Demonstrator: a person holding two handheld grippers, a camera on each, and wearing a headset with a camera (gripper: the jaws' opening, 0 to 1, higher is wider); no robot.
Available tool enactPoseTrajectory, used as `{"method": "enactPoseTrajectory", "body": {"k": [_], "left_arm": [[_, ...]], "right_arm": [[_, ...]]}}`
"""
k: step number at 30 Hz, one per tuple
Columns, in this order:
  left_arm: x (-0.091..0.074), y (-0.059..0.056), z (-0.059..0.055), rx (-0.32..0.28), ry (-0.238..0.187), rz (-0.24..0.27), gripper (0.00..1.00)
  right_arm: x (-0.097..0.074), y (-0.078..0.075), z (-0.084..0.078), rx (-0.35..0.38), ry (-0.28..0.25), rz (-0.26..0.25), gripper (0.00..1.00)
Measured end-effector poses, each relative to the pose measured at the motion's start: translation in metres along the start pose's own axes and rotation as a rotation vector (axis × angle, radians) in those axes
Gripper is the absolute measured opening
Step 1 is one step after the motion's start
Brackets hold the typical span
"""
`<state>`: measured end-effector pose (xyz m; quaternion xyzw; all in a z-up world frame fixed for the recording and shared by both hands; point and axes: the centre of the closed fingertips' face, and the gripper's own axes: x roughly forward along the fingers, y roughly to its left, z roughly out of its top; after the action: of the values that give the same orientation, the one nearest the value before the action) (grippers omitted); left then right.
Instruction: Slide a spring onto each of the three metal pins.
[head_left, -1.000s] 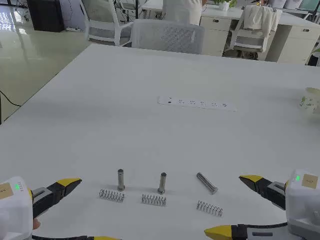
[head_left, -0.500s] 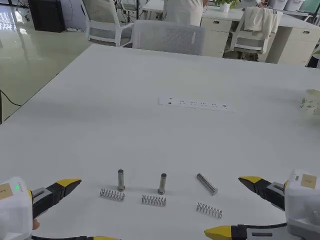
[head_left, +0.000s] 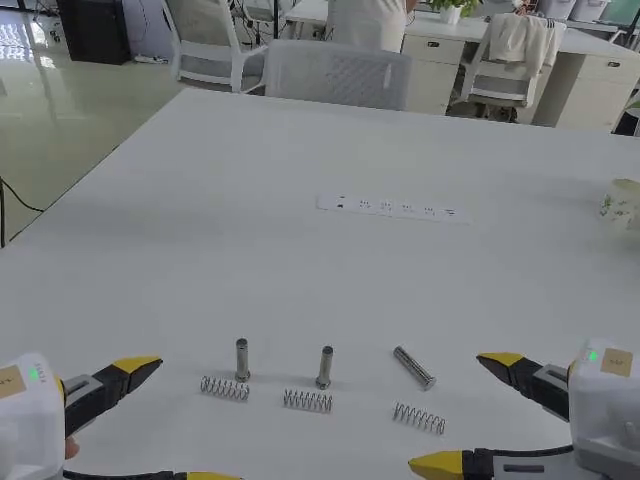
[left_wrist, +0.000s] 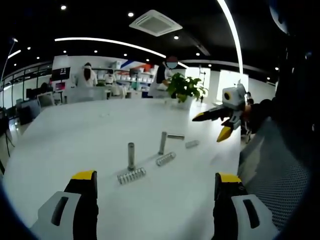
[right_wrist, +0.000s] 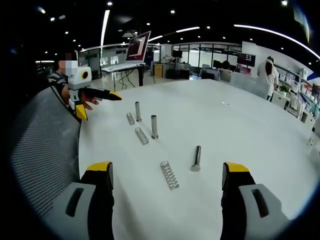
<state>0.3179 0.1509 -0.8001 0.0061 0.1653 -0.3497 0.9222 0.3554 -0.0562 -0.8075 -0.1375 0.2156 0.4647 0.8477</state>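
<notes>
On the white table (head_left: 300, 280), near its near edge, three metal pins are set out in a row from left to right, each with a spring just on its near side. The left pin (head_left: 242, 358) and the middle pin (head_left: 325, 366) stand upright on their wider heads, shanks pointing straight up. The right pin (head_left: 413, 367) lies flat, its long axis running from far-left to near-right, with the flanged head at the near-right end. The left spring (head_left: 224, 388) and the middle spring (head_left: 307, 401) lie on their sides with their long axes left to right; the right spring (head_left: 418, 418) lies on its side too, angled slightly from far-left to near-right. No spring is on a pin. The left gripper (head_left: 175, 420) sits at the near left, its yellow-tipped jaws spread wide and holding nothing, apart from the left pin. The right gripper (head_left: 458, 411) sits at the near right, its jaws also spread wide and empty, beside the lying pin without touching it. Farther across the table lies a white power strip (head_left: 393, 208), its length left to right.
</notes>
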Motion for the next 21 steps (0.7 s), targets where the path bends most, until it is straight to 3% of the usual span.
{"method": "enactPoseTrajectory", "body": {"k": [21], "left_arm": [[0.0006, 0.0005, -0.0007, -0.002, -0.001, -0.001, 0.94]], "right_arm": [[0.0002, -0.0018, 0.0010, 0.004, 0.004, -0.004, 0.89]]}}
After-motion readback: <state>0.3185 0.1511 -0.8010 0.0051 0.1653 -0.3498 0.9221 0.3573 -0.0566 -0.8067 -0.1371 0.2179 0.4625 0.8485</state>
